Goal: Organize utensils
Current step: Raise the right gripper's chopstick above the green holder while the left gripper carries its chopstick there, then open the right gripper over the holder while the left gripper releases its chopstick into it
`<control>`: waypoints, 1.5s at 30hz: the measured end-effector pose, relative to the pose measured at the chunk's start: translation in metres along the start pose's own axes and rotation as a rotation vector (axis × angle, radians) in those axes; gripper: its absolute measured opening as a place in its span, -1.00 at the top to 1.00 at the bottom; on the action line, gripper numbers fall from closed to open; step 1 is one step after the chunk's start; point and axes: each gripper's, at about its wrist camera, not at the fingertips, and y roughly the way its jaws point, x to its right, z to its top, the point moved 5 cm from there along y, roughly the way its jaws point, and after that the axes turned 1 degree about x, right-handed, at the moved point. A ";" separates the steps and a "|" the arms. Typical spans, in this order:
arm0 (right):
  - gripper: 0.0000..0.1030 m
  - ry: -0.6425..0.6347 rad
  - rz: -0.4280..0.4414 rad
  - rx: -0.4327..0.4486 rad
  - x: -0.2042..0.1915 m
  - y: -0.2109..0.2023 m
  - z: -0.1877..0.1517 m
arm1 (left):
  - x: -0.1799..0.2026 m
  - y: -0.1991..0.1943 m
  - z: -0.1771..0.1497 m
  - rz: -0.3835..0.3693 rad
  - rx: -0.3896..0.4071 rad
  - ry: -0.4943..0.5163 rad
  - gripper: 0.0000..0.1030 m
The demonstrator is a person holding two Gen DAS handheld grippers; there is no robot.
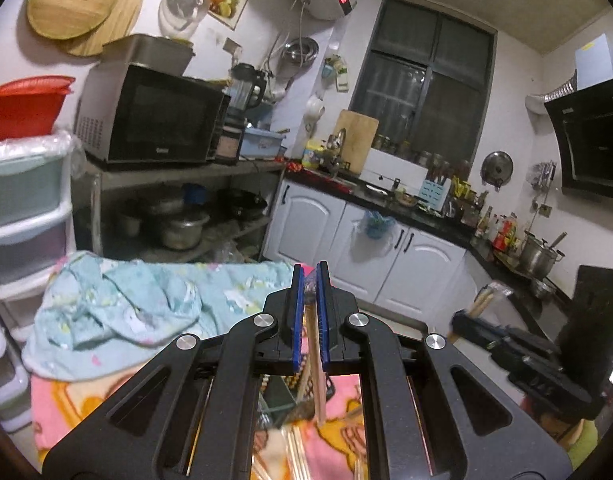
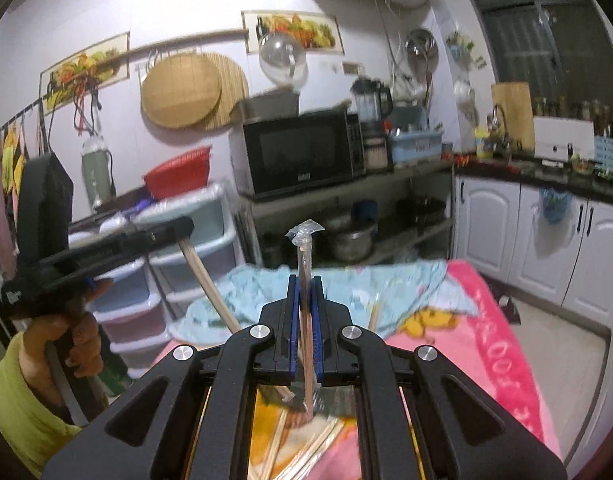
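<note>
While you look along your left tongs [image 1: 311, 280], you see their blue pads clenched on a pair of wooden chopsticks [image 1: 315, 364]. The sticks hang down between the pads, above a pink blanket [image 1: 62, 392]. More chopsticks [image 1: 296, 452] lie loose on that blanket, low in the view. A crumpled light blue cloth [image 1: 146, 304] lies on the blanket past the tongs. Off to the right you can see your right tongs [image 1: 462, 318], blurred, with wooden sticks poking up out of them.

When you look along your right tongs [image 2: 305, 280], they are clenched on chopsticks in a clear plastic wrapper [image 2: 304, 264]. The wrapper stands up above the pads, and its top end is crinkled. Below the tongs, loose chopsticks [image 2: 306, 452] lie on the pink blanket [image 2: 494, 344]. On the left, your left hand [image 2: 72, 344] grips the handle of the left tongs [image 2: 182, 226], and a wooden pair [image 2: 210, 284] slants down from them.
</note>
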 end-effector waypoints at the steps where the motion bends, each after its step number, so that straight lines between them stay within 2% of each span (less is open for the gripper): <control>1: 0.89 -0.001 -0.004 0.015 0.002 -0.002 0.006 | 0.000 0.000 0.003 0.008 0.007 0.004 0.93; 9: 0.89 -0.012 -0.015 0.072 0.014 0.005 0.039 | -0.019 -0.004 0.028 0.097 0.068 -0.004 0.93; 17: 0.89 -0.015 -0.013 0.049 0.012 0.037 0.041 | -0.036 -0.005 0.034 0.166 0.086 0.018 0.93; 28: 0.89 -0.028 0.015 -0.014 -0.002 0.076 0.020 | -0.064 0.008 0.005 0.228 0.044 0.011 0.93; 34: 0.89 -0.052 -0.033 -0.030 0.001 0.089 0.003 | -0.073 0.014 -0.014 0.223 0.034 -0.025 0.93; 39: 0.89 -0.032 -0.056 -0.036 0.010 0.098 -0.009 | -0.069 0.023 -0.022 0.229 0.039 0.009 0.93; 45: 0.88 -0.012 -0.075 -0.061 0.019 0.111 -0.027 | -0.068 0.040 -0.040 0.227 -0.009 0.007 0.93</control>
